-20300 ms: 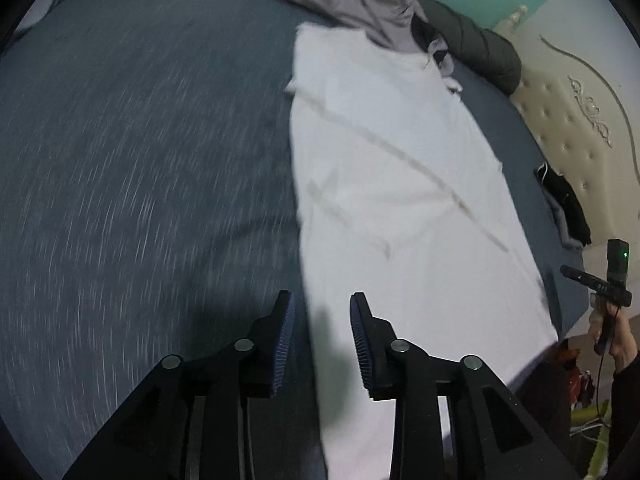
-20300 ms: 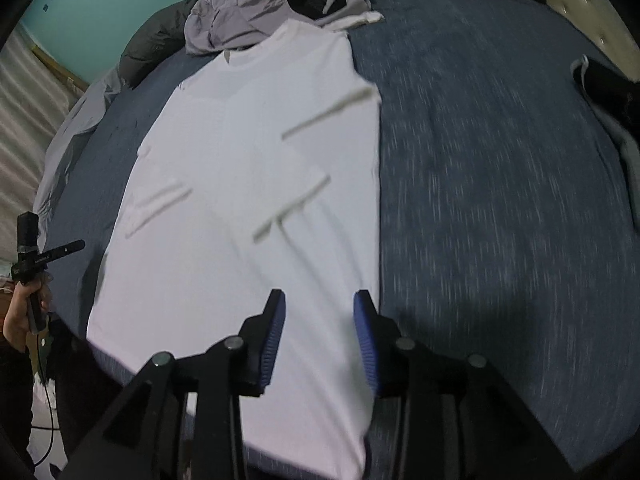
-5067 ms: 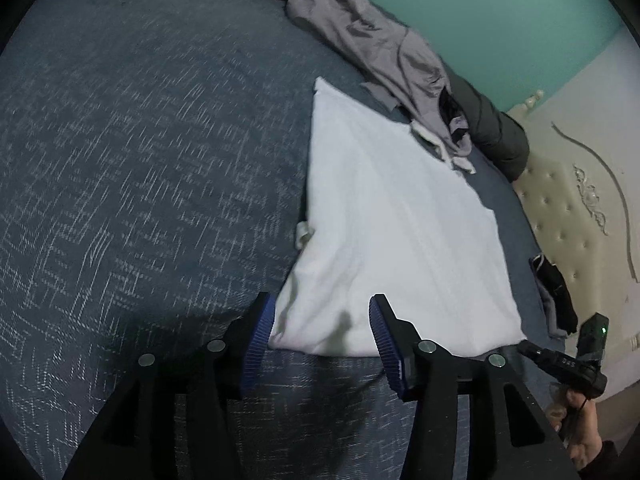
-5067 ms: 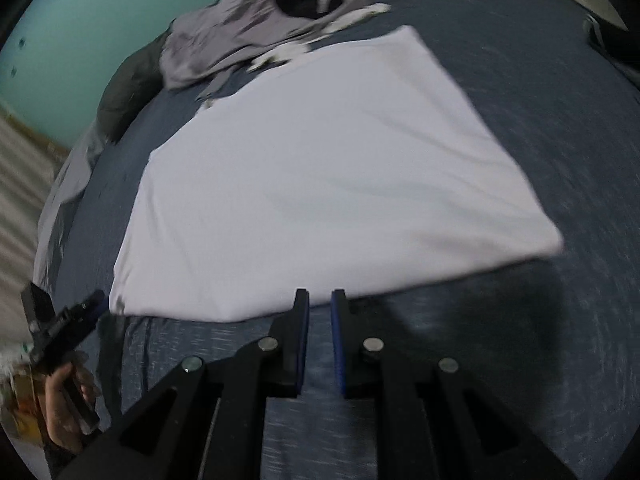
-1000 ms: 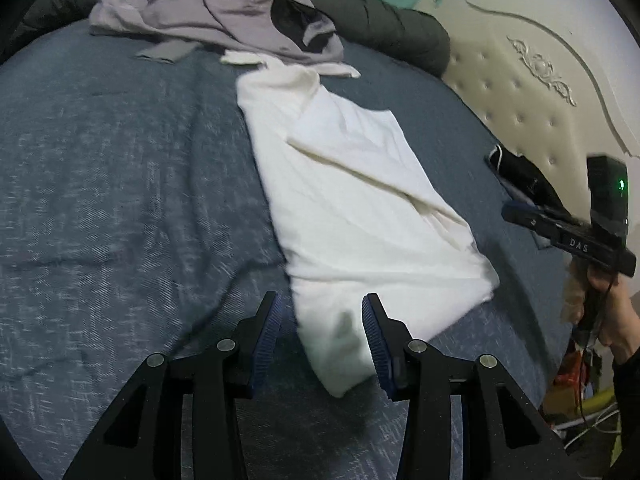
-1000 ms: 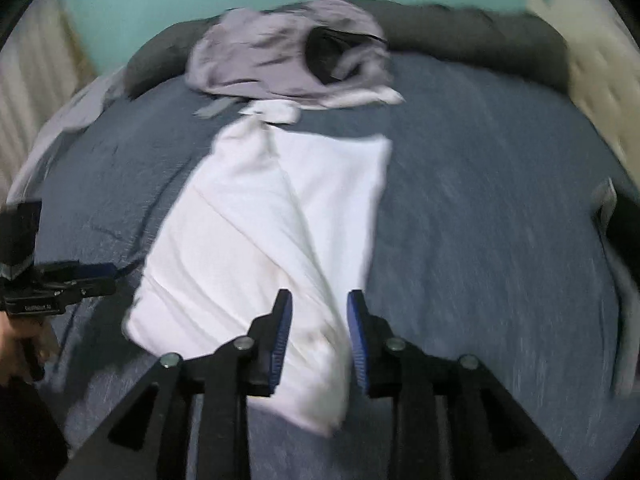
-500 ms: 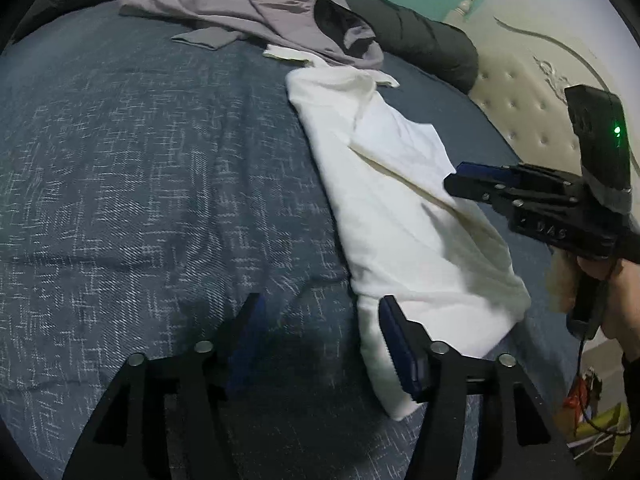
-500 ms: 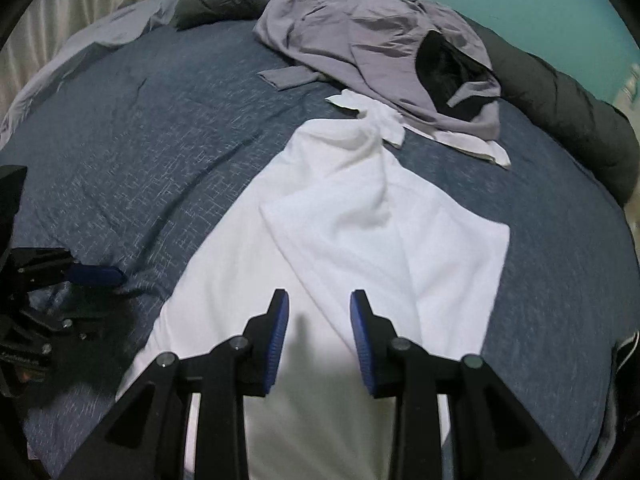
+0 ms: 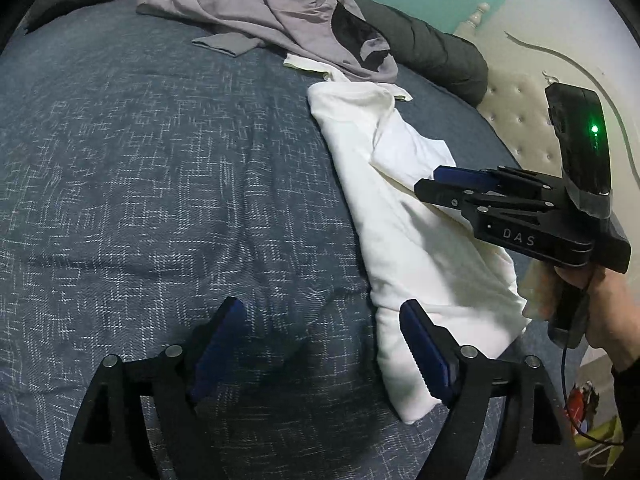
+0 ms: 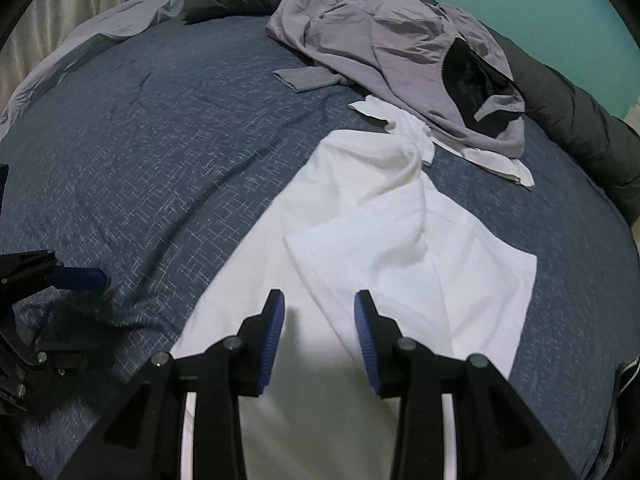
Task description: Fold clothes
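Note:
A white T-shirt (image 9: 404, 216) lies folded into a long, loose strip on the blue bedspread (image 9: 160, 168); it also shows in the right wrist view (image 10: 372, 232). My left gripper (image 9: 324, 344) is open wide and empty, low over the bedspread just left of the shirt's near end. My right gripper (image 10: 320, 320) is open and empty, held just above the shirt's near half. In the left wrist view the right gripper (image 9: 460, 178) hovers over the middle of the shirt. The left gripper's fingers (image 10: 80, 278) show at the left edge of the right wrist view.
A crumpled grey garment (image 10: 392, 44) with a black lining lies at the far end of the shirt, over a small white piece (image 10: 500, 164). A dark rolled duvet (image 9: 432, 48) lies behind it. A padded cream headboard (image 9: 516, 120) stands on the right.
My left gripper has opened wider and shifted left off the shirt's near end. My right gripper has come further in over the shirt. The shirt has not moved.

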{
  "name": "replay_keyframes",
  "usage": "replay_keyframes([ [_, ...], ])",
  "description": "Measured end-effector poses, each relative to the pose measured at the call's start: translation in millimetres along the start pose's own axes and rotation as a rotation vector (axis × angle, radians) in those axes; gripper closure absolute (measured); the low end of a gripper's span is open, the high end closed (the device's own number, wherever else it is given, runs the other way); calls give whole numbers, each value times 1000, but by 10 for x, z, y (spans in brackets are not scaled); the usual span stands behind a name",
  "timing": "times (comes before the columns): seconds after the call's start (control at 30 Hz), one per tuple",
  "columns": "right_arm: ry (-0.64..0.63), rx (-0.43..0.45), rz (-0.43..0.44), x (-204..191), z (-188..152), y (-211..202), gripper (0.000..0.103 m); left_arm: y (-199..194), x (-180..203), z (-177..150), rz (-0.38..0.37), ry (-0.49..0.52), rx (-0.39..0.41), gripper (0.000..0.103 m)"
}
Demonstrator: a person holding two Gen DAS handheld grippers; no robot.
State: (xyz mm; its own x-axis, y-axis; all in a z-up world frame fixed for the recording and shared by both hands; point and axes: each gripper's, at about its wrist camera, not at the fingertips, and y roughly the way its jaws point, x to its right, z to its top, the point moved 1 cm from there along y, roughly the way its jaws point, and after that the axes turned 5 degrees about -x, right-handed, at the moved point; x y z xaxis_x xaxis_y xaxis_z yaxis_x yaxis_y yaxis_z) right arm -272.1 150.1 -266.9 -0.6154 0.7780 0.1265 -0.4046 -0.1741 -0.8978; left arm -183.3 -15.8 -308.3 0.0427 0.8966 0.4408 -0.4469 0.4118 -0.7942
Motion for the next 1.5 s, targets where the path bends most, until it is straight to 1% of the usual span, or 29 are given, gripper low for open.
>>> replay_keyframes([
  [0.1,-21,1,-13,-49,46,61,67,5,-4,4,-10,-4,-4,16],
  [0.2,-56,-7,-46,-84,88,146,67,-11,-4,16,-10,-1,0,15],
  [0.27,-77,-13,-77,-96,97,188,69,-27,-14,24,-11,-3,5,15],
  [0.3,-78,-14,-80,-89,95,199,76,-33,-19,26,-10,-4,6,15],
  [0.33,-74,-11,-84,-70,91,198,86,-38,-22,27,-10,-5,8,15],
  [0.43,-55,-2,-95,-1,79,181,99,-50,-33,24,-13,-10,8,15],
  [0.57,-42,19,-82,57,57,116,101,-40,-39,30,-17,-13,6,15],
  [0.7,67,78,-37,330,115,-56,101,-35,-33,20,-20,-9,3,14],
  [0.8,166,103,-13,676,178,-160,101,-34,-36,18,-22,-10,1,14],
  [0.93,302,111,-7,1174,162,-213,101,-12,-43,23,-23,-11,-4,14],
  [1.17,498,102,-6,1818,5,-22,101,55,-45,30,-27,-7,-20,14],
  [1.37,564,72,-2,2068,-37,242,101,119,-52,49,-27,-2,-34,14],
  [1.5,613,52,34,2175,-45,426,101,149,-60,65,-24,-3,-37,14],
])
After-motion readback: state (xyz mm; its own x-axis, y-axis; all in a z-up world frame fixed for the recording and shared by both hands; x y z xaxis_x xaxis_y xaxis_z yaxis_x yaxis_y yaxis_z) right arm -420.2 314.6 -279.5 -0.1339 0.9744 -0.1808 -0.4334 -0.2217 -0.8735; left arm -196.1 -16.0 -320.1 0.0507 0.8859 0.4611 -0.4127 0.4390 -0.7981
